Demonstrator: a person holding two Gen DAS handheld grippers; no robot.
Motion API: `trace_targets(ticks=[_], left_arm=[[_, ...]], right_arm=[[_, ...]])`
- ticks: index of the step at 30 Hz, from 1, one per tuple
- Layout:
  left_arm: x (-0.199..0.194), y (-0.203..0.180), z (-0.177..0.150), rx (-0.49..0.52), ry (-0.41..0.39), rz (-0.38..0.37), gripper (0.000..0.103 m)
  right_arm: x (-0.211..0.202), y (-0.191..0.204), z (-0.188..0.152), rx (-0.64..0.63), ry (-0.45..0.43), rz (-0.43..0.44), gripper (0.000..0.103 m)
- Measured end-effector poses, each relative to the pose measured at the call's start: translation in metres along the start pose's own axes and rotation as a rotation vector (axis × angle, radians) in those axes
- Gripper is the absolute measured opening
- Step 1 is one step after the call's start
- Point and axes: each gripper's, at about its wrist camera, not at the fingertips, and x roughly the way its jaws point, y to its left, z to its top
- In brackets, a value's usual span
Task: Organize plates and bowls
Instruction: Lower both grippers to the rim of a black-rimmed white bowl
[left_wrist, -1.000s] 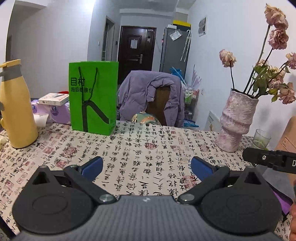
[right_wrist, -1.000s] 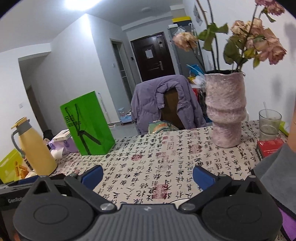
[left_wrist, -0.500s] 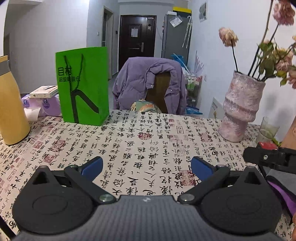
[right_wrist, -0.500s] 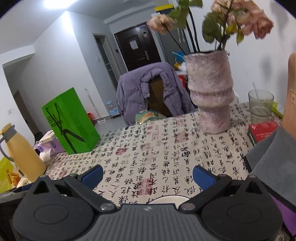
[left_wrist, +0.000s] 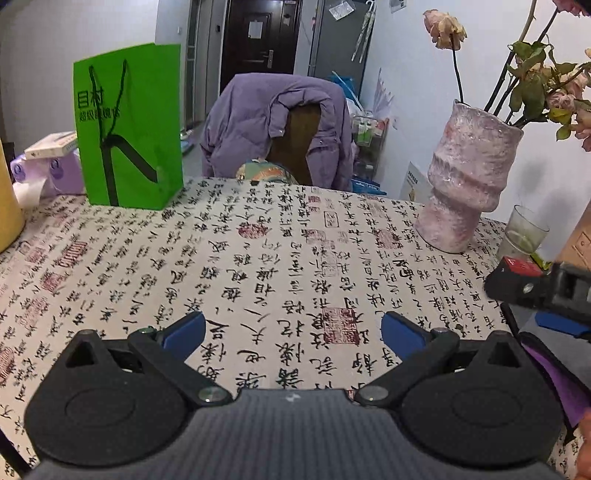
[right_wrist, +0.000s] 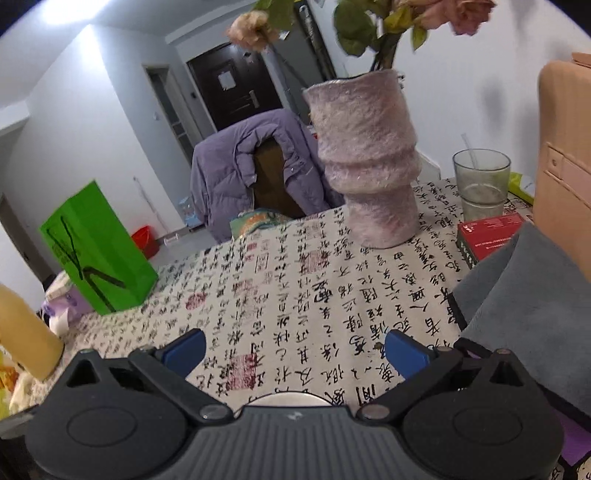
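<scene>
The left gripper (left_wrist: 293, 326) hangs over the bench (left_wrist: 258, 258) with its blue fingers (left_wrist: 184, 328) spread wide and nothing between them, only the calligraphy-print cloth below. The right gripper (right_wrist: 295, 345) is likewise spread apart and empty; just under its body, between the finger roots, the pale rim of a plate (right_wrist: 290, 399) peeks out (whether plate or bowl is hard to tell, since most of it is hidden by the gripper). In the left view, part of the right gripper juts in from the right edge, in front of a red box (left_wrist: 519, 263). To the right of the right gripper lies a grey cloth (right_wrist: 532, 314) over something purple, and beyond it sit the red box and a glass (right_wrist: 480, 184) with a straw. A pink ribbed vase (right_wrist: 369, 162) of wilted roses stands upright on the far right part of the bench, near the glass. On the far left stand a green bag (left_wrist: 129, 125) and, beside it, a purple tissue pack (left_wrist: 62, 173) with a small box on top; a yellow bottle (right_wrist: 26, 332) stands at the left edge. Past the bench's far edge a chair (left_wrist: 295, 140) carries a purple jacket (left_wrist: 251, 122), with a dark door (left_wrist: 258, 33) behind it.
</scene>
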Motion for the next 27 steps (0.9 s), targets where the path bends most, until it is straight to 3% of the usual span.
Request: trace_targets(ticks=[7, 16, 23, 27], left_arm=[[0.005, 0.005, 0.005, -0.032, 0.062, -0.049, 0.103], [0.018, -0.01, -0.01, 0.004, 0.106, -0.079, 0.103], [0.023, -0.022, -0.019, 0.062, 0.117, -0.07, 0.1], [0.033, -0.028, -0.026, 0.073, 0.15, -0.082, 0.089]], right_arm=[[0.006, -0.007, -0.006, 0.004, 0.057, -0.029, 0.103], [0.002, -0.021, -0.034, 0.01, 0.114, -0.092, 0.1], [0.005, -0.026, -0.049, 0.011, 0.126, -0.08, 0.085], [0.006, -0.03, -0.054, 0.012, 0.141, -0.064, 0.078]])
